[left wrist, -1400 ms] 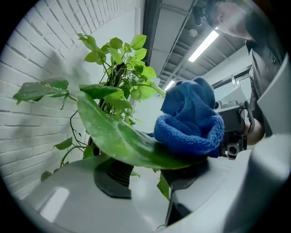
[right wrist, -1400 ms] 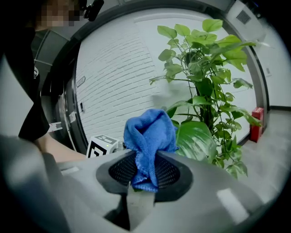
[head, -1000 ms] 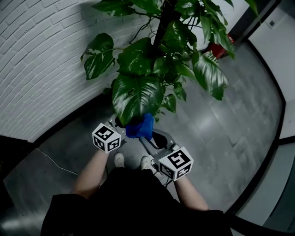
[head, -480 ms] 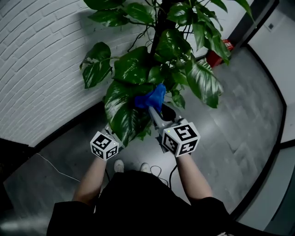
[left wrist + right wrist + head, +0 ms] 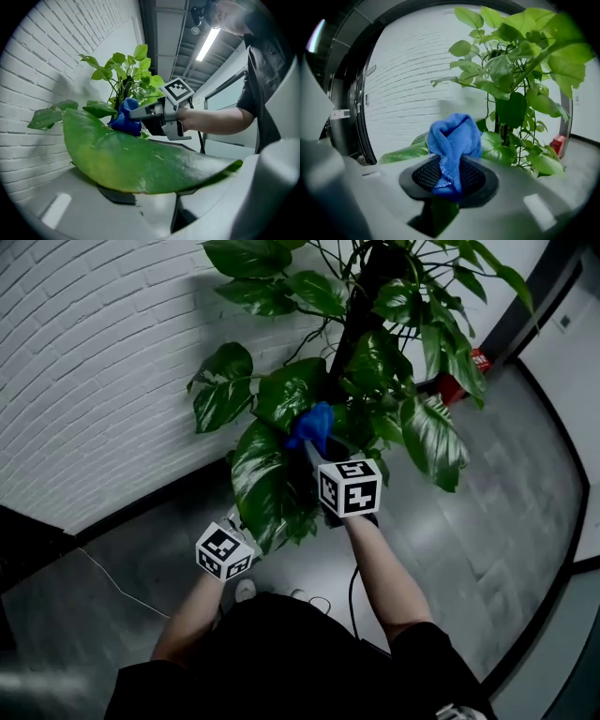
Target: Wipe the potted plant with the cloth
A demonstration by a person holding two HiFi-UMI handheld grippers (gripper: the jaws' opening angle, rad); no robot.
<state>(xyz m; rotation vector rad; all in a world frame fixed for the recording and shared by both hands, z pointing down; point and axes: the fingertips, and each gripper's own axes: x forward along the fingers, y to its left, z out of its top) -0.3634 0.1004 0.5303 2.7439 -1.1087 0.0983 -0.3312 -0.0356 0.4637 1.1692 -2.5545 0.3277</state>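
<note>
The potted plant (image 5: 375, 362) stands by the wall with big variegated leaves. My left gripper (image 5: 246, 527) is shut on the tip of one large hanging leaf (image 5: 267, 479). In the left gripper view that leaf (image 5: 140, 159) lies flat across the jaws. My right gripper (image 5: 311, 442) is shut on a bunched blue cloth (image 5: 314, 424), which rests at the upper end of the same leaf near the stem. The cloth (image 5: 454, 140) bulges out of the right gripper (image 5: 450, 180), with the plant's stem right behind it. The cloth (image 5: 124, 119) also shows in the left gripper view.
A white brick wall (image 5: 103, 362) with a dark skirting runs to the left of the plant. A red object (image 5: 478, 360) sits on the grey floor behind the plant. A thin cable (image 5: 112, 582) lies on the floor at the left. The pot itself is hidden by leaves.
My right gripper has carried the cloth from the leaf's lower end, next to the left gripper, up along the leaf towards the stem. The left gripper has stayed at the leaf's tip.
</note>
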